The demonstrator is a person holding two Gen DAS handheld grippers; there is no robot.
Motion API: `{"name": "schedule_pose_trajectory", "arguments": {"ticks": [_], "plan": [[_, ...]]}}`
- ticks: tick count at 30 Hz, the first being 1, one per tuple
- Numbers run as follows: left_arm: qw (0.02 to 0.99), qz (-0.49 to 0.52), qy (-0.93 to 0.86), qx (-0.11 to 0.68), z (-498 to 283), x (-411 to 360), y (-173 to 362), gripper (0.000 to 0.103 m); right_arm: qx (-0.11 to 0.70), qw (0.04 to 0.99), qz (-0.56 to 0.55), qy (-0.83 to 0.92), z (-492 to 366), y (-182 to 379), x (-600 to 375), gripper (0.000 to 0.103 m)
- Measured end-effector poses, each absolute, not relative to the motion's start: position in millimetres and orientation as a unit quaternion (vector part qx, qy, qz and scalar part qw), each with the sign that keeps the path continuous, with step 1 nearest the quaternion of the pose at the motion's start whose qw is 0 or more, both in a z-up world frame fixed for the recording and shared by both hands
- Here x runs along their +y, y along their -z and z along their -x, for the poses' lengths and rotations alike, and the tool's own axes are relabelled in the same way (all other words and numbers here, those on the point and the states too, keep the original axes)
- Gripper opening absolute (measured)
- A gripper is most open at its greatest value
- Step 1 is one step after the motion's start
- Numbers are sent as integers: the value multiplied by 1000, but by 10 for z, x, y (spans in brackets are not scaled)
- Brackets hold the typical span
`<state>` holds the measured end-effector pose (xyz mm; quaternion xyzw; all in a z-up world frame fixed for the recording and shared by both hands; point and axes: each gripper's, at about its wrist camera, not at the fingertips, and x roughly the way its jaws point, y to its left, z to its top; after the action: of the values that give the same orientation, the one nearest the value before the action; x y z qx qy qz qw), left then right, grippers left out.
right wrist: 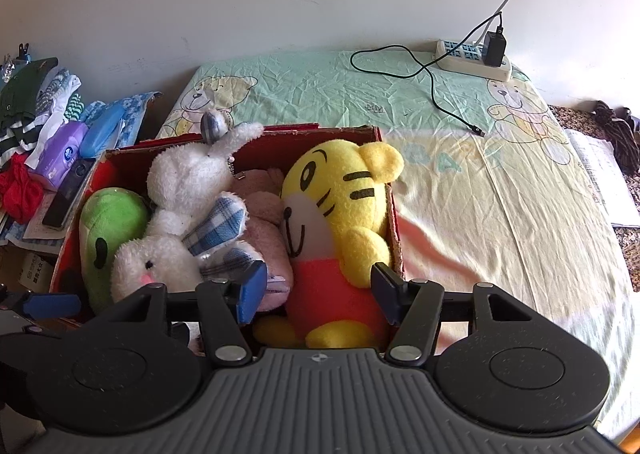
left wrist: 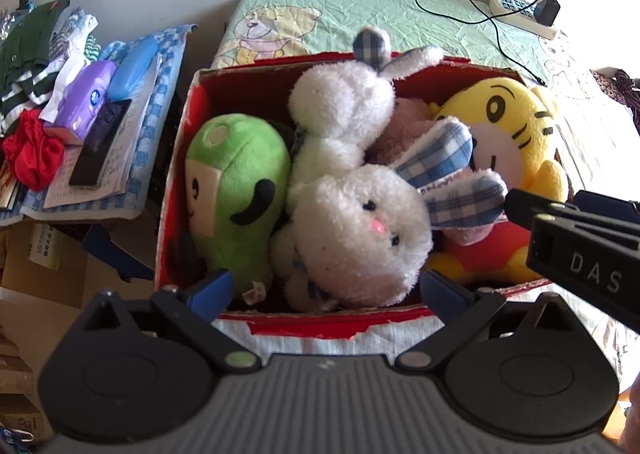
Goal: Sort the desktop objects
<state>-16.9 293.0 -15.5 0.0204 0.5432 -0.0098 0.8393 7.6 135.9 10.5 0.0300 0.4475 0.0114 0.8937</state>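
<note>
A red cardboard box [left wrist: 320, 324] [right wrist: 394, 213] stands on the bed, packed with plush toys. It holds a green plush [left wrist: 236, 189] [right wrist: 108, 221], a white rabbit [left wrist: 360, 230] [right wrist: 160, 258] with blue plaid ears, a second white rabbit [left wrist: 340, 97] [right wrist: 184, 177], a pink plush [left wrist: 404, 121] [right wrist: 264, 221] and a yellow tiger [left wrist: 508, 121] [right wrist: 336, 189]. My left gripper [left wrist: 328, 290] is open over the box's near edge, in front of the rabbit. My right gripper [right wrist: 320, 292] [left wrist: 580, 242] is open, its fingers either side of the tiger's red lower body.
A power strip [right wrist: 472, 59] with a charger and a black cable lies at the far right of the green sheet [right wrist: 320, 85]. Left of the box a side table holds a purple tissue pack [left wrist: 84, 101], a black device [left wrist: 100, 141] and clothes. Papers [right wrist: 600, 181] lie at the right.
</note>
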Motion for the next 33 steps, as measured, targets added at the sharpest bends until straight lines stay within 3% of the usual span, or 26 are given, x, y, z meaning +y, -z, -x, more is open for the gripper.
{"name": "schedule_pose_trajectory", "arguments": {"ticks": [33], "plan": [[834,-15,23,551,93,2998,271,101,444,896,-14,14,-145,-94,1459,61]]}}
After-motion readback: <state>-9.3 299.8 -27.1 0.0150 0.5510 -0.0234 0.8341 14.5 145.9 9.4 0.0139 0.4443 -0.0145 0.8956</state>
